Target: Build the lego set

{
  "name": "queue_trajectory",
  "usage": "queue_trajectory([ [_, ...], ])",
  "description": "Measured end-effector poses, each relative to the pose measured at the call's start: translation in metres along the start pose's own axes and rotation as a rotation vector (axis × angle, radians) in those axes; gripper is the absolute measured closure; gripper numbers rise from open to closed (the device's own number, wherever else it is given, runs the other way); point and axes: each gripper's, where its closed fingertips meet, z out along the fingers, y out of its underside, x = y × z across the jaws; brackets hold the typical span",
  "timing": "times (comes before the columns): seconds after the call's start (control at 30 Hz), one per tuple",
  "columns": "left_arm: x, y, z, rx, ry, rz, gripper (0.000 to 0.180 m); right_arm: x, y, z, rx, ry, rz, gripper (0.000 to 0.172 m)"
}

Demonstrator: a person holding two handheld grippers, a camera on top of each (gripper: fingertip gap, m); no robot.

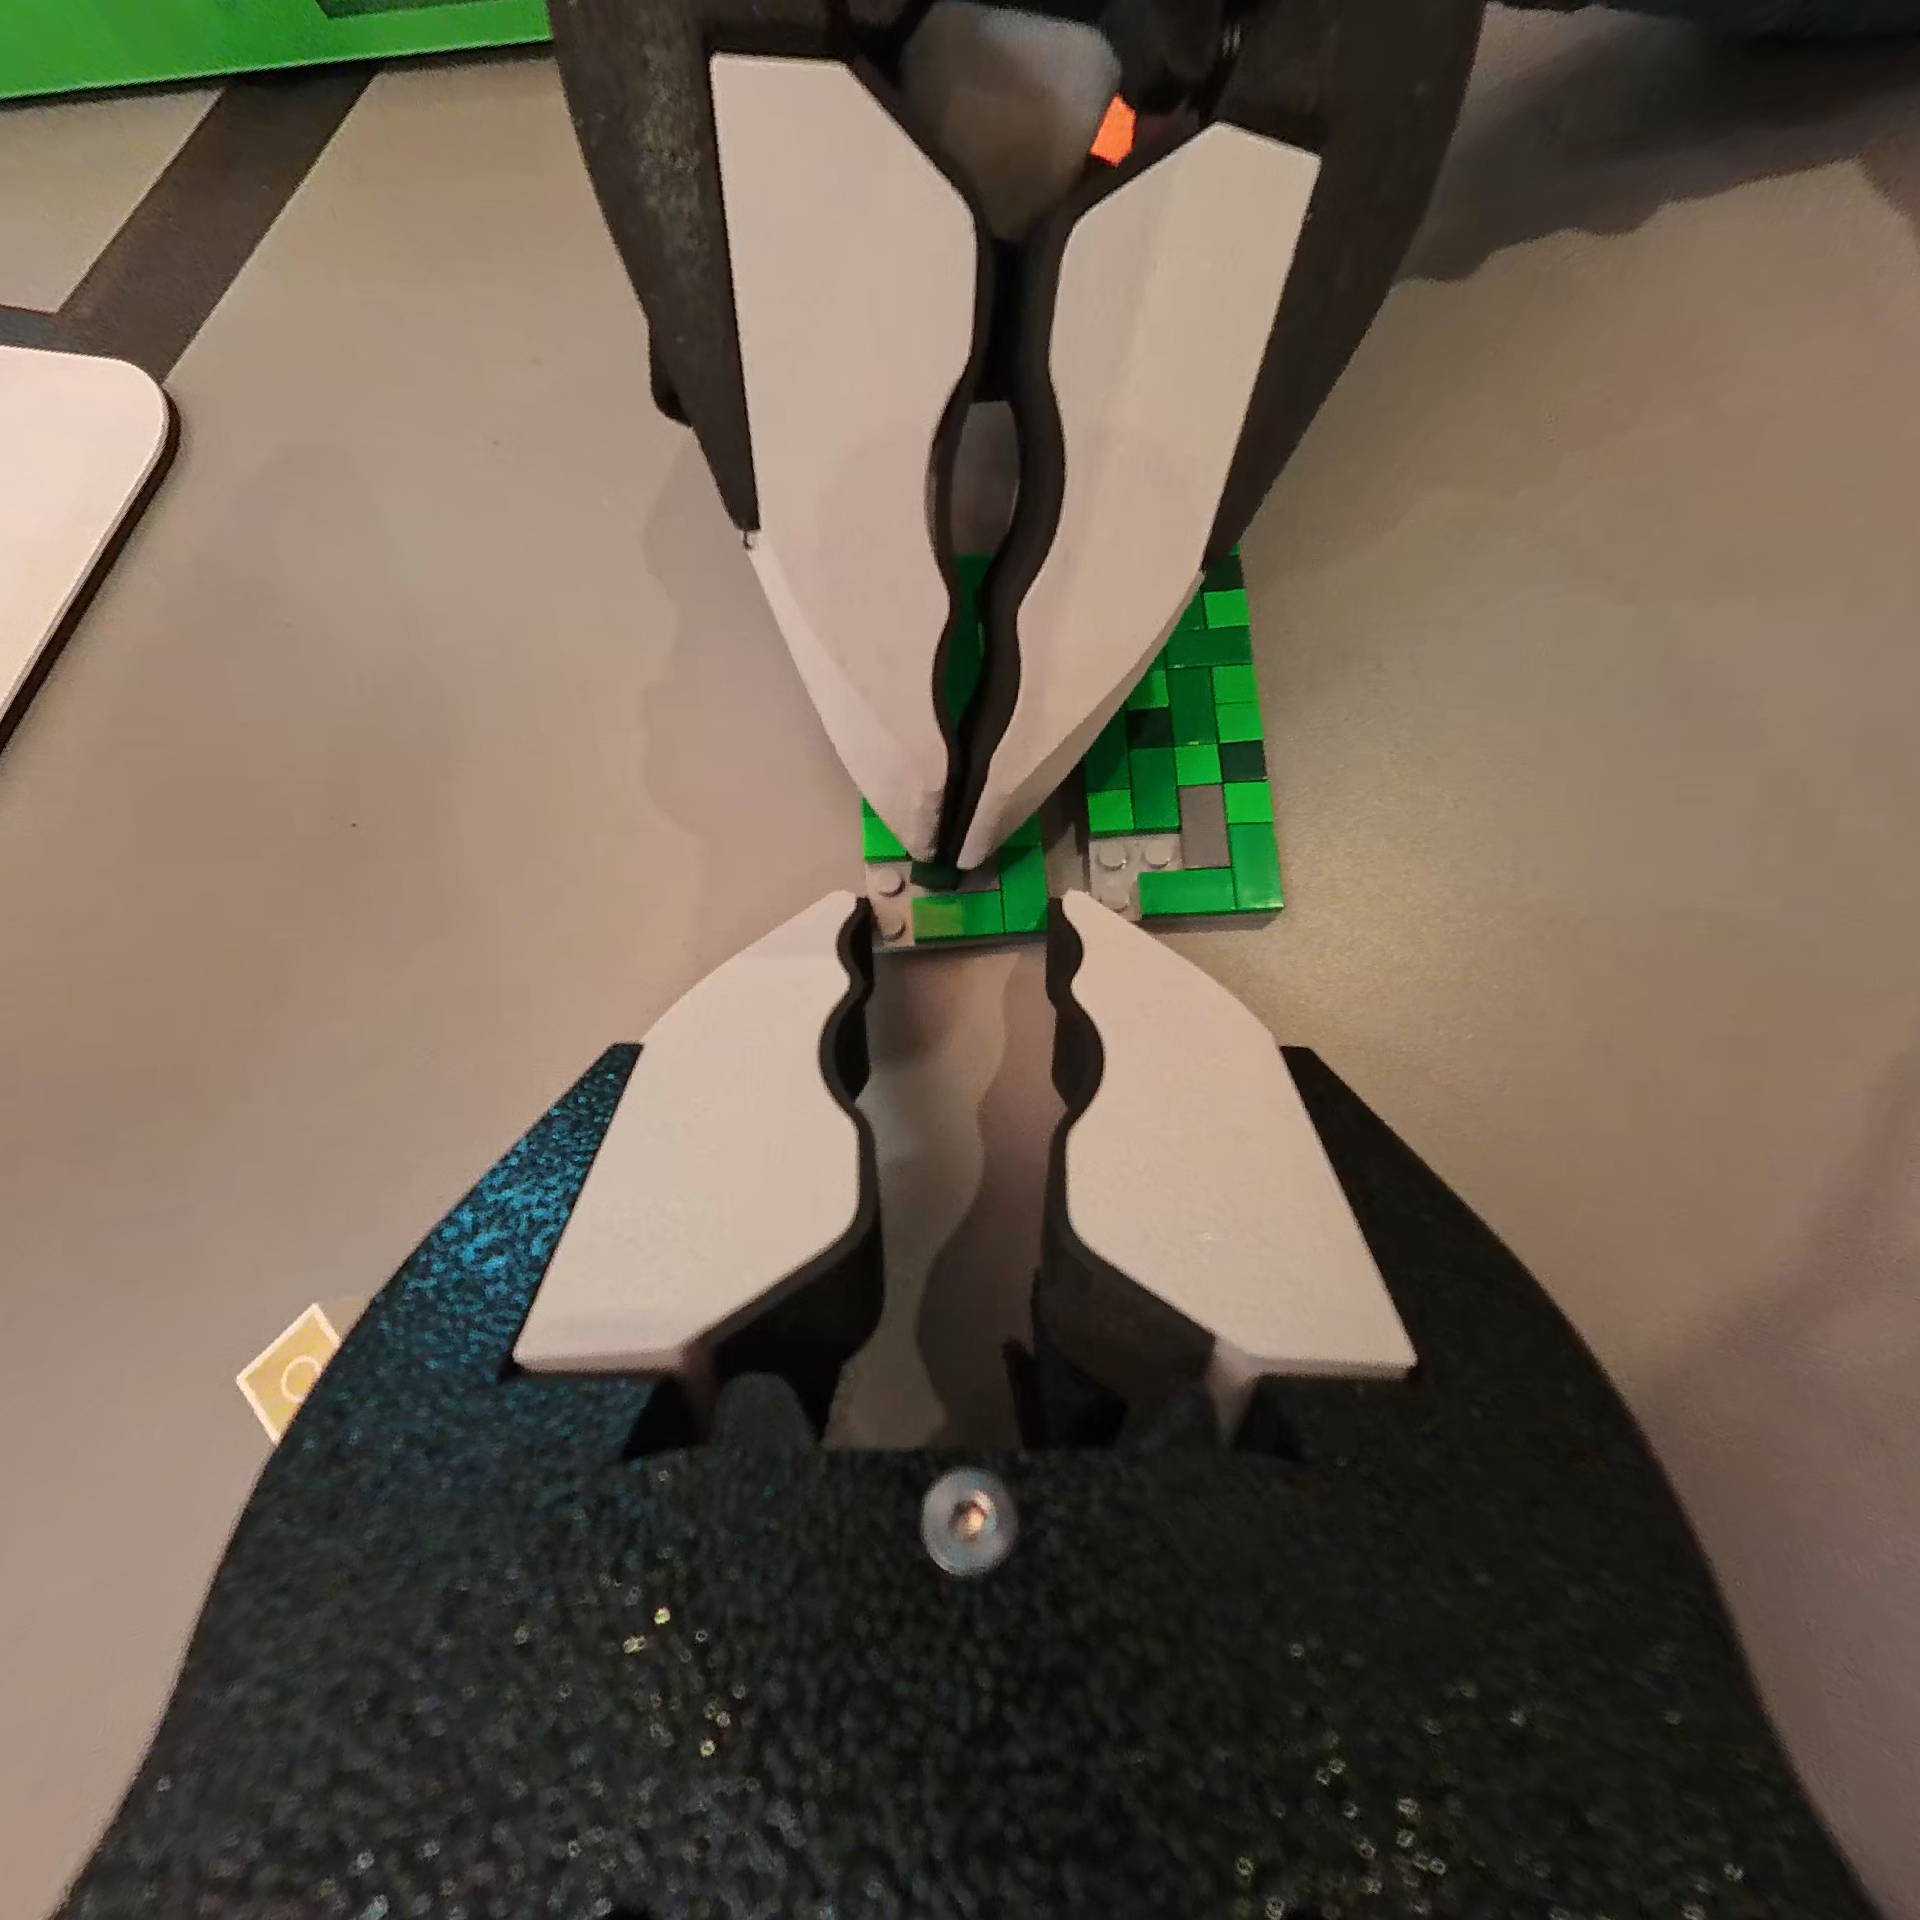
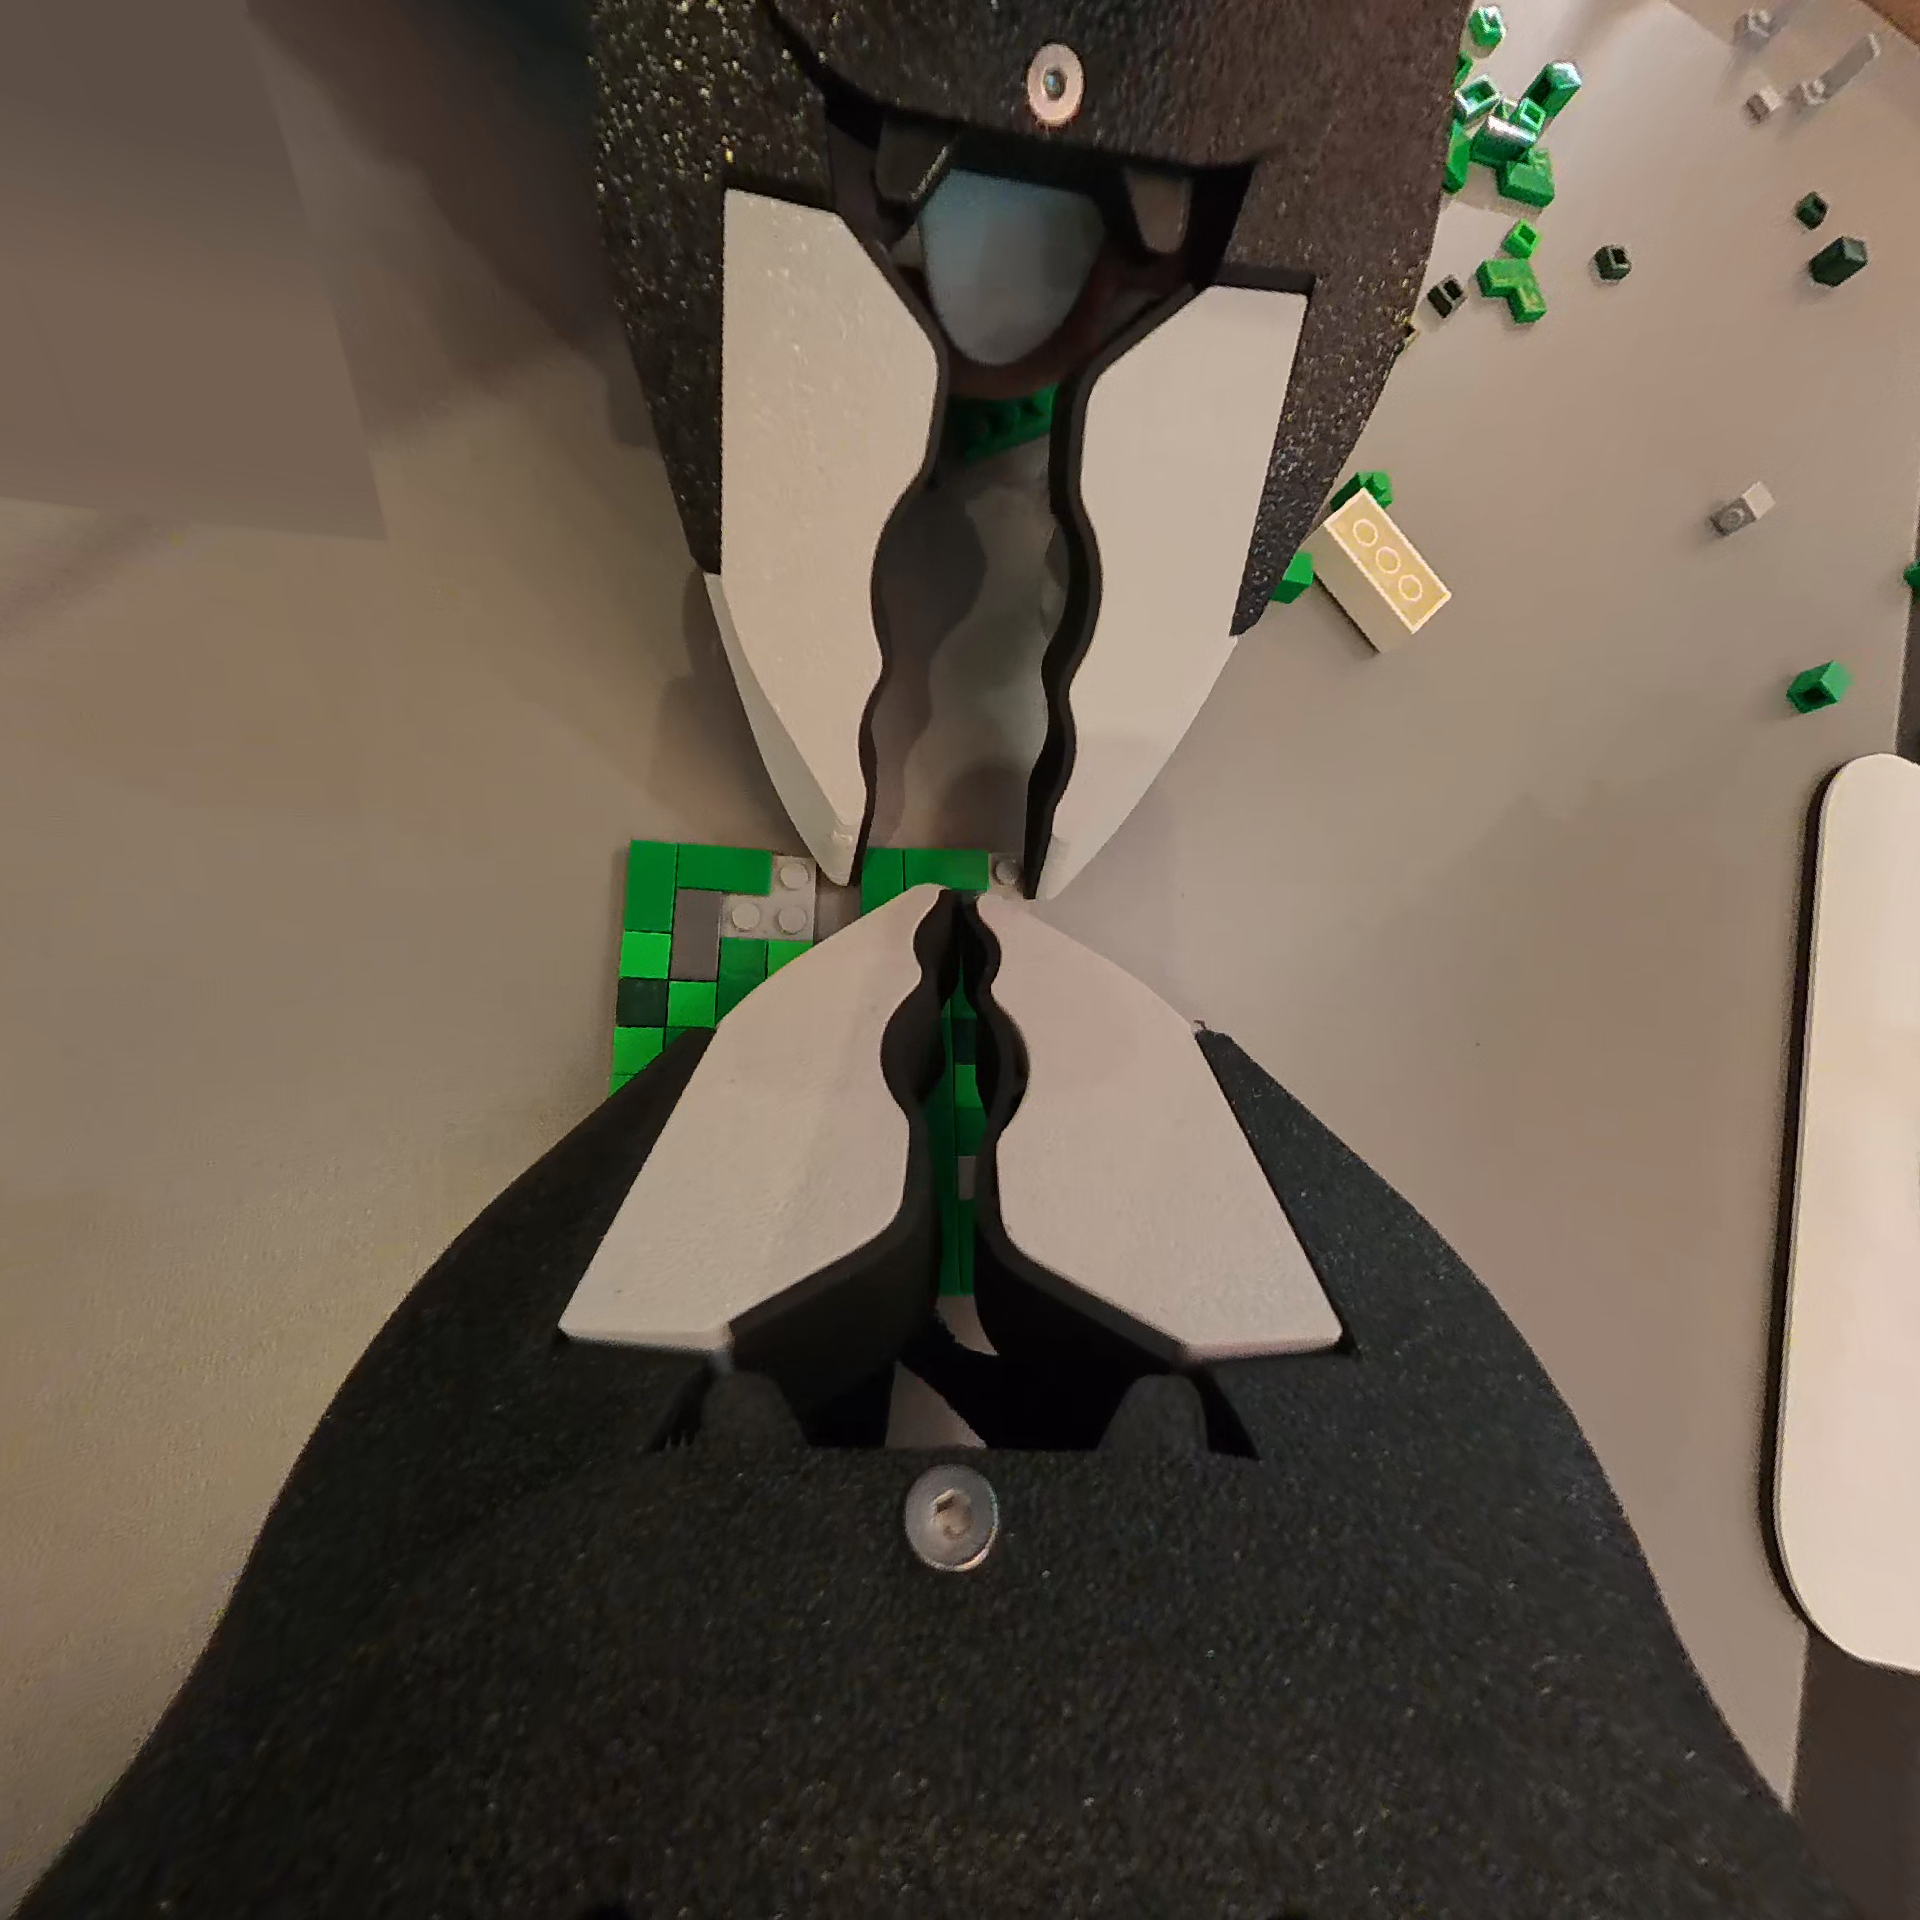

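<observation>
The left gripper stands released, its grey fingers with wavy black pads parted over bare tabletop; its tips flank the near edge of the flat grey building-brick plate tiled in light and dark green, the left tip just beside two uncovered studs at the plate's corner. Coming in from twelve o'clock, the right gripper is clenched, pads together along their length, its tips pressing down on a small dark green tile at the plate's near edge; whether the tile is pinched between the pads cannot be told. In the right wrist view the tiled plate lies at nine o'clock from the shut fingertips, and loose green and grey bricks lie scattered at one o'clock on the grey table, with a cream three-hole brick closer in.
</observation>
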Motion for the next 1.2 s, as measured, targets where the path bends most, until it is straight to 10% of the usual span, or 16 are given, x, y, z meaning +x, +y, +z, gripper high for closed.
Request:
queue_trajectory([
  [0.3, 0.001, -0.001, 0.000, 0.005, 0.000, 0.011, 0.149, 0.002, -0.002, -0.004, 0.045, -0.011, 0.054, 0.167],
  [0.63, 0.005, -0.020, -0.006, 0.115, -0.043, 0.203, 0.149, 0.004, -0.004, -0.025, 0.049, -0.499, 0.764, 0.127],
  [1.2, 0.004, -0.030, -0.015, 0.153, -0.141, 0.370, 0.149, -0.006, -0.017, -0.025, -0.049, -0.725, 0.837, 0.164],
])
